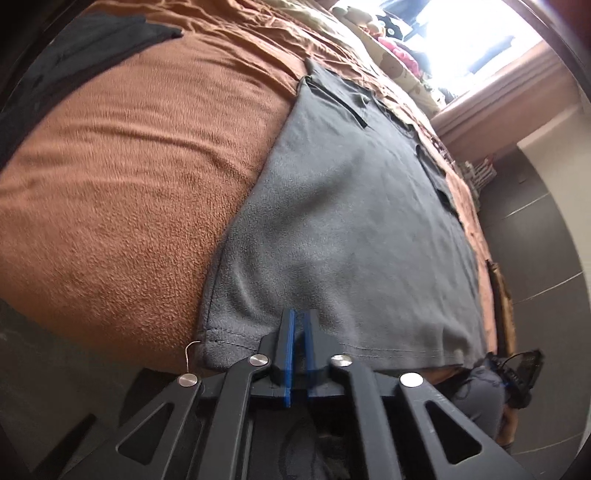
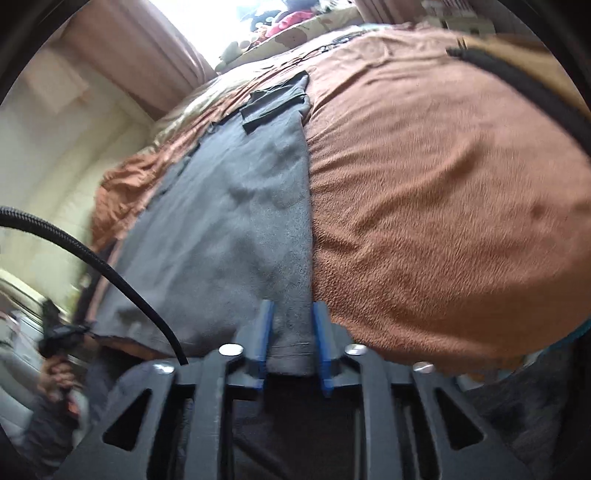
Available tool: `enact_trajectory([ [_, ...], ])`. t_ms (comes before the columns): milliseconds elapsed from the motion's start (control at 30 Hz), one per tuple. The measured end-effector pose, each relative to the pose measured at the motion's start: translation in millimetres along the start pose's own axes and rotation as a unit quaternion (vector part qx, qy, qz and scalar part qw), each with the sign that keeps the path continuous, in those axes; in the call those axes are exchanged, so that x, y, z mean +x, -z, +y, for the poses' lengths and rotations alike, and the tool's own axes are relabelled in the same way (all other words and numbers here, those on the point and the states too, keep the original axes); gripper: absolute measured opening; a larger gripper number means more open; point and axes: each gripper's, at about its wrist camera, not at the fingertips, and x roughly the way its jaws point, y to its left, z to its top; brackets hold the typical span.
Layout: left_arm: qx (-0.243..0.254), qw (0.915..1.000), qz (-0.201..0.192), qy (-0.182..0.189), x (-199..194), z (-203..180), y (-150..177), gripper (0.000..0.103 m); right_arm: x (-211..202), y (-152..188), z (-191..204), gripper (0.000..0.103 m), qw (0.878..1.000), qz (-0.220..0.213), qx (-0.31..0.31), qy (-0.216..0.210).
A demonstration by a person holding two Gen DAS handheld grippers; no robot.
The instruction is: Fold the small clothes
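The far end of the grey garment folds into darker flaps I can't sort out, and the bright window washes out the clutter beside it. The garment is soft, fleecy cloth with a stitched hem, lying flat on a nubbly rust-brown blanket over the bed. The left gripper has its blue-padded jaws nearly together, pinching the near hem. The right gripper has its jaws partly spread, straddling the hem's other corner; whether its pads press the cloth I cannot tell.
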Motion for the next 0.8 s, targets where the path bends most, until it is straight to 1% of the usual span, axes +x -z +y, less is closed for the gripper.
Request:
enact_trajectory([
  [33,-0.006,1.0000,-0.002,0.006,1,1,-1,0.020,0,-1,-4,0.047,1.000,-0.002,0.007,-0.008],
  [100,-0.015,0.9997,-0.005,0.021,1,4,-3,0.025,0,-3,-12,0.047,1.000,-0.003,0.018,-0.020],
  [233,-0.030,0.9990,-0.005,0.032,8,5,-10,0.025,9,-12,-34,0.047,0.996,0.004,0.053,-0.071],
  [333,-0.038,0.9984,-0.003,0.040,16,4,-18,0.025,22,-21,-46,0.047,0.992,0.020,0.075,-0.099],
  [367,-0.040,0.9985,-0.007,0.037,16,4,-20,0.025,25,-24,-50,0.047,0.991,0.021,0.079,-0.104],
  [400,-0.041,0.9985,-0.013,0.033,16,3,-22,0.025,27,-27,-53,0.047,0.991,0.024,0.082,-0.107],
  [433,-0.040,0.9987,-0.017,0.029,13,2,-24,0.025,28,-28,-54,0.044,0.991,0.025,0.082,-0.102],
  [600,-0.024,0.9986,-0.046,0.014,-16,6,-26,0.025,29,-30,-57,0.043,0.993,0.037,0.068,-0.090],
  [700,-0.030,0.9983,-0.050,-0.007,-25,20,-24,0.025,30,-31,-55,0.043,0.993,0.038,0.063,-0.089],
  [733,-0.037,0.9981,-0.048,-0.009,-26,26,-22,0.025,35,-33,-49,0.043,0.993,0.038,0.064,-0.091],
  [800,-0.051,0.9977,-0.045,-0.007,-24,35,-20,0.025,34,-32,-50,0.043,0.992,0.039,0.068,-0.097],
])
